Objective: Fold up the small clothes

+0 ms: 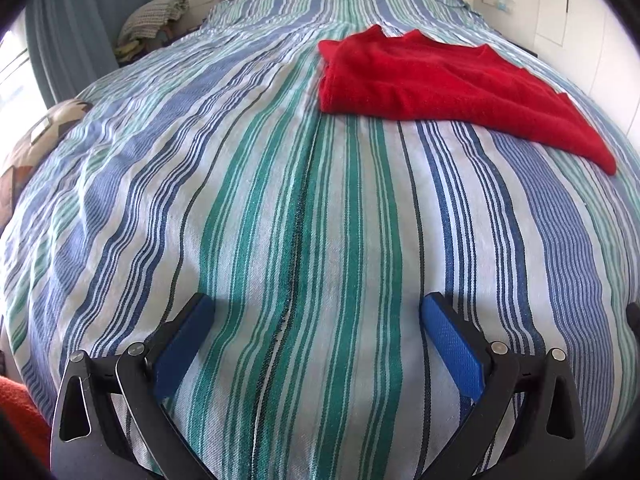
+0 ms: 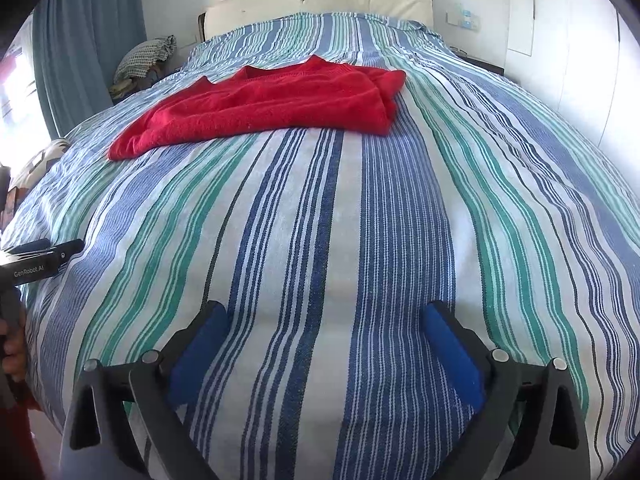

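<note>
Red sweater [image 2: 272,104] lies mid-bedspread [image 2: 360,220], well beyond both empty grippers

Both views low over the near end of the striped bed [image 1: 304,208], tilted down, facing the far headboard [image 2: 320,0]. Left wrist view further left, right wrist view further right. Shared: bedspread, red garment [image 1: 448,88], curtain [image 2: 84,40].
</note>
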A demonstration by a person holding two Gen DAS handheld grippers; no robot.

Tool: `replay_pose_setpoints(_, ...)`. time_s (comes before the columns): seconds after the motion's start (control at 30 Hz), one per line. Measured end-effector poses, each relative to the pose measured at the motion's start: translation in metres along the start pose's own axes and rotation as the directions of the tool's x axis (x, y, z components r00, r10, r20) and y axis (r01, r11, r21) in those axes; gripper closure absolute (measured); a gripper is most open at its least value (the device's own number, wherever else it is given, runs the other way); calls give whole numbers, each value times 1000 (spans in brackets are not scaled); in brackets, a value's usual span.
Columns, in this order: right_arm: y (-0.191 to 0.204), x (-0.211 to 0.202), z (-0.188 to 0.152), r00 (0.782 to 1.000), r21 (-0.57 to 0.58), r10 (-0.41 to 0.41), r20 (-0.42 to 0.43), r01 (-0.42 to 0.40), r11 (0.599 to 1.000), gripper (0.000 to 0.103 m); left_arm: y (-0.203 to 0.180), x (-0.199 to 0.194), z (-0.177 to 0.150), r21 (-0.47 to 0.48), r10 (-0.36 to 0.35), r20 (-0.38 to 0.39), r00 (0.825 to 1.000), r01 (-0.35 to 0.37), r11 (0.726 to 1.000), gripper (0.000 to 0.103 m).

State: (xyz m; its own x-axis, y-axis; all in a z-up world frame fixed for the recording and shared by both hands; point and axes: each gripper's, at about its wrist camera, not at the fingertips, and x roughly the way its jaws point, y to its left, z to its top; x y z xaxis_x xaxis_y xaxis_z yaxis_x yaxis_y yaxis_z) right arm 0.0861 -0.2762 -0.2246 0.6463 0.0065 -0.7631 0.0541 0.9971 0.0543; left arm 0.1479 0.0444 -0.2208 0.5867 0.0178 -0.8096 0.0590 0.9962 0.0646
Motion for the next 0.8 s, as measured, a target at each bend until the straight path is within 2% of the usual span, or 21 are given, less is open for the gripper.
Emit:
replay_pose_setpoints(0.6, 1, 1, -1, 1000, -11, -12, 4, 12, 1000, 4, -4, 1, -2, 5, 13, 10, 1000, -13, 1000, 1)
replay_pose_setpoints(0.67, 2, 0, 1, 1000, -13, -21, -6, 20, 1000, 4, -4, -2, 1, 14, 13, -13, 1000, -13, 1000, 1)
replay_pose_setpoints(0.73, 2, -4, 11, 998, -5, -14, -62, 14, 1000, 4, 0, -10, 12, 14, -11, -87, 996, 12, 1000, 2)
replay_pose_setpoints(0.77, 0, -8, 18, 997, 12, 10, -75, -9, 1000, 4, 5, -20, 17, -1, -53, -109, 993, 53, 999, 2)
replay_pose_setpoints(0.8, -8, -14, 32, 995, 59, 76, -57, -73, 996, 5, 11, -30, 19, -22, -96, -97, 991, 94, 995, 2)
